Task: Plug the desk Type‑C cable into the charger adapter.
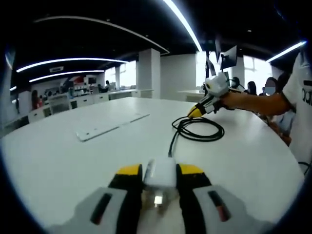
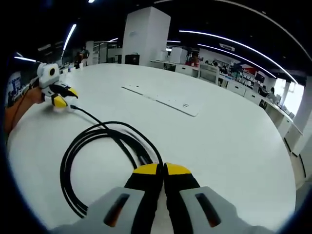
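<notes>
My left gripper (image 1: 160,171) is shut on a white charger adapter (image 1: 161,171), held low over the white table (image 1: 73,161). A black Type‑C cable (image 1: 171,144) runs from the adapter's far face to a loose coil (image 1: 199,129). The plug end touches the adapter; how deep it sits is hidden. In the right gripper view my right gripper (image 2: 163,169) has its yellow-tipped jaws together at the near edge of the coil (image 2: 92,146), pinching a strand. The right gripper (image 1: 196,111) appears at the coil's far side in the left gripper view. The left gripper (image 2: 62,97) lies far left, with the cable's end (image 2: 74,107) at it.
A flat white plate (image 2: 163,100) lies on the table beyond the coil, seen too as the plate (image 1: 109,126) in the left gripper view. A person's arm (image 1: 253,101) holds the right gripper. Desks, pillars and seated people fill the office behind.
</notes>
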Demonstrator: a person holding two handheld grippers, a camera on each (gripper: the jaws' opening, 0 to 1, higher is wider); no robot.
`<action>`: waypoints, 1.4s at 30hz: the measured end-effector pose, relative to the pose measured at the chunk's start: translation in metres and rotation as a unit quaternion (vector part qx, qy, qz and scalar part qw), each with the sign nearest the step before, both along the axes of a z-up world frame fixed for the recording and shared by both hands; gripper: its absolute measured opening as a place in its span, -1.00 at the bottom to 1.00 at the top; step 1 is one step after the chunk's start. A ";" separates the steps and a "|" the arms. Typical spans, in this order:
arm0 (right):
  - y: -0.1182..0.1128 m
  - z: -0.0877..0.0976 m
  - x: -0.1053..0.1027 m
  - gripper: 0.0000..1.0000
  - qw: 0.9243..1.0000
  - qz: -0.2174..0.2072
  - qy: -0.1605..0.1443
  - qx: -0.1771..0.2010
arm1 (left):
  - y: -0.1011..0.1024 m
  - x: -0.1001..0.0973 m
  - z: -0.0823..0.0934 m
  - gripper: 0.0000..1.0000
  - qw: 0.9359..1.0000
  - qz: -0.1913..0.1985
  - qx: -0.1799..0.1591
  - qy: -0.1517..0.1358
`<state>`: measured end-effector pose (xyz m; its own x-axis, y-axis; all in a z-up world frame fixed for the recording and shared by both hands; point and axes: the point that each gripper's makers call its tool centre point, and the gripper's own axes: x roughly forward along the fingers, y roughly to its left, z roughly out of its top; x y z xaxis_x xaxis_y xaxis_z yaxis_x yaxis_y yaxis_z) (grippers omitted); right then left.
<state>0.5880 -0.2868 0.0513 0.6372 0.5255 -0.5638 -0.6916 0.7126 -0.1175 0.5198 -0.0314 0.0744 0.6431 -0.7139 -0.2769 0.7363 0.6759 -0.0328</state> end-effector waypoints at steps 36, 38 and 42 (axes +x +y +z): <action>0.001 0.040 0.006 -0.02 0.977 -0.008 -0.135 0.167 | 0.023 0.003 0.019 0.72 0.994 0.074 -0.068 -0.038; 0.003 0.042 0.003 -0.01 0.973 -0.003 -0.144 0.178 | 0.026 0.003 0.022 0.80 0.993 0.084 -0.075 -0.046; 0.008 0.047 -0.003 0.05 0.969 0.004 -0.161 0.189 | 0.036 0.006 0.024 1.00 0.988 0.113 -0.094 -0.040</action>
